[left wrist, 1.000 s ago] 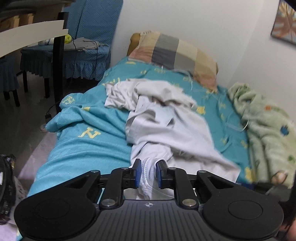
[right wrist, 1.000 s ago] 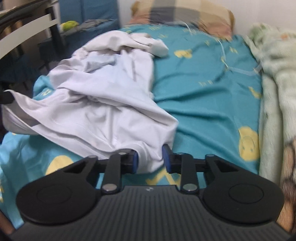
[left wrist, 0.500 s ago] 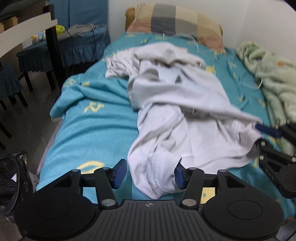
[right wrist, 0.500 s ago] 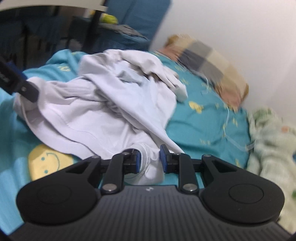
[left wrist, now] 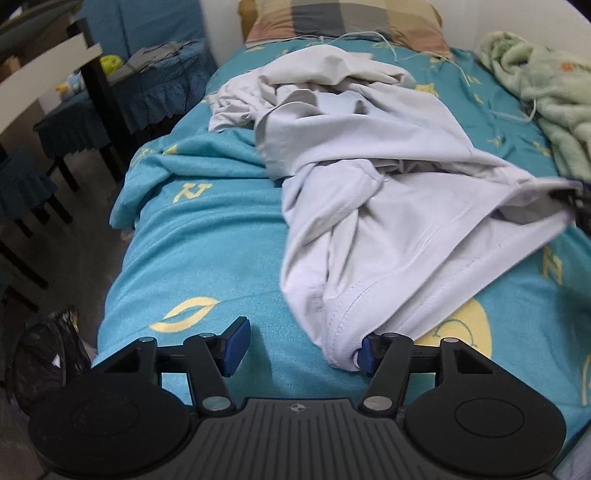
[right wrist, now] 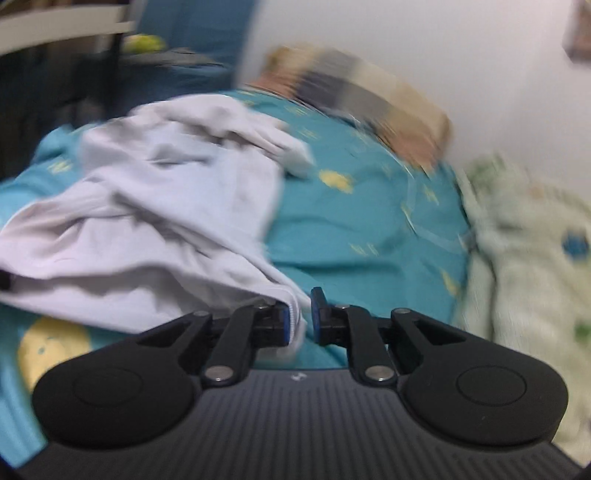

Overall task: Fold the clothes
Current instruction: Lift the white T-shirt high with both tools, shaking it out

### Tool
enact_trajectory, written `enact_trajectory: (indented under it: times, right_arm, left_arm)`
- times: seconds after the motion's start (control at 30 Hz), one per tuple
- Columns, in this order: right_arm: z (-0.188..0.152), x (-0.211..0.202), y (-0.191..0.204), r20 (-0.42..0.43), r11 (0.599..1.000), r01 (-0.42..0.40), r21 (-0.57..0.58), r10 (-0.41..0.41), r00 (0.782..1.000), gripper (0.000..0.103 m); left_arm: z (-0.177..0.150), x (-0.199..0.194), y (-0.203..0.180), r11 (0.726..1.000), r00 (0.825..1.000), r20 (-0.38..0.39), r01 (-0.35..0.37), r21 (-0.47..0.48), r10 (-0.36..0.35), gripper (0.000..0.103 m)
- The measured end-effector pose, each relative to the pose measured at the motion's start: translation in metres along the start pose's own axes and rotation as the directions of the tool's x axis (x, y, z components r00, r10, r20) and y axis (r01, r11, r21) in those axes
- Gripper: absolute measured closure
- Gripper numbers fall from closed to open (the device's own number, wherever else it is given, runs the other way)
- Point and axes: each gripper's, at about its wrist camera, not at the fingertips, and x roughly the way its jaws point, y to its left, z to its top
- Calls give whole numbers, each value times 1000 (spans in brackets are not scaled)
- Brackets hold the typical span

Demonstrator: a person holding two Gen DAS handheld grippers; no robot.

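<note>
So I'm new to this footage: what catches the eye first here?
A rumpled white garment sprawls down the middle of the turquoise bedspread. The left claw stands wide over its near hem, opening, while the right claw is closing on another edge. A plaid pillow lies at the head, a green blanket alongside.

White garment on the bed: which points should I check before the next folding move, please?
1. left gripper not clamping cloth: ok, jaws opening, the hem only touches one pad.
2. right gripper holds the white garment: ok, jaws closing on its edge, cloth taut towards it.
3. Garment lies flat: not ok, it is bunched.
4. Bare blue blanket beside the garment: ok.
5. White cable caught under the cloth: cannot tell.
</note>
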Motion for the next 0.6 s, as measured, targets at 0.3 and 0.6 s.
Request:
enact_trajectory:
  times: [0.3,0.6]
  right_arm:
    - [-18,-21,59,178,915,81,-395,-11,984,84]
    - [13,-53,29,357,985,91,-150,-32,933,98]
  left_arm:
    - [7,-19,6,999,995,102,1,-44,3,94]
    - [33,-90,22,980,882,469,125,-156,-38,98]
